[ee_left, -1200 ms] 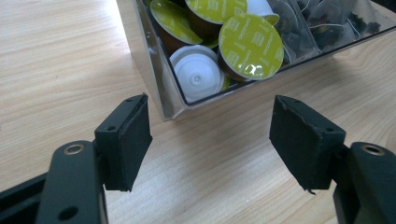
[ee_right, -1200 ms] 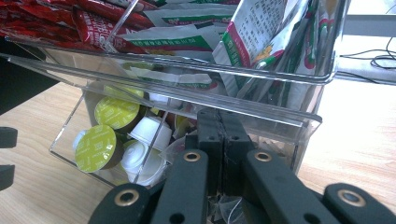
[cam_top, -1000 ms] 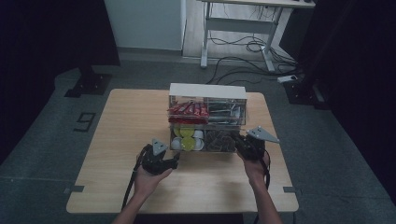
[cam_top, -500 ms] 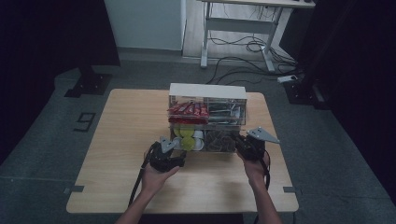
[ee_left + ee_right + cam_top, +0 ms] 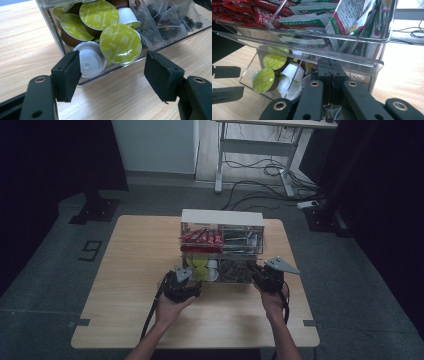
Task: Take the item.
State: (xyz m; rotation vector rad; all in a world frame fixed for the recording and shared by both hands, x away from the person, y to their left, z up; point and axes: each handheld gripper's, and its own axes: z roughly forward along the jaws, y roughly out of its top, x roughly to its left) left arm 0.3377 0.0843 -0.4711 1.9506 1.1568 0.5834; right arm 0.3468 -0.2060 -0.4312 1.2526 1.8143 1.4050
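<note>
since a second ago your left tool (image 5: 192, 281) has moved forward and to the right across the pale wooden bench (image 5: 135, 265), and it now sits right at the lower left front of the clear two-tier acrylic organiser box (image 5: 221, 247). your right tool (image 5: 261, 276) has hardly shifted; it stays at the box's lower right front corner.

the high view gives the layout: the box stands mid-bench, with red sachets (image 5: 201, 237) in the upper left compartment and your hands at either side of its front.

the left gripper view shows what that one cannot: the left tool's jaws stand wide apart and grip nothing, framing the front wall of the lower compartment, behind which lie yellow-green foil-lidded coffee capsules (image 5: 120, 44) and white plastic capsules (image 5: 89, 62). clear pyramid tea bags with dark leaves (image 5: 167, 23) fill the neighbouring compartment.

the right gripper view shows the right tool's jaws pressed together, their tips up against the lower front of the box; whether anything is pinched between them you cannot tell. above them are white-and-green paper packets (image 5: 352, 20) in the upper tier, and your left tool's open jaws appear at the far left edge.
</note>
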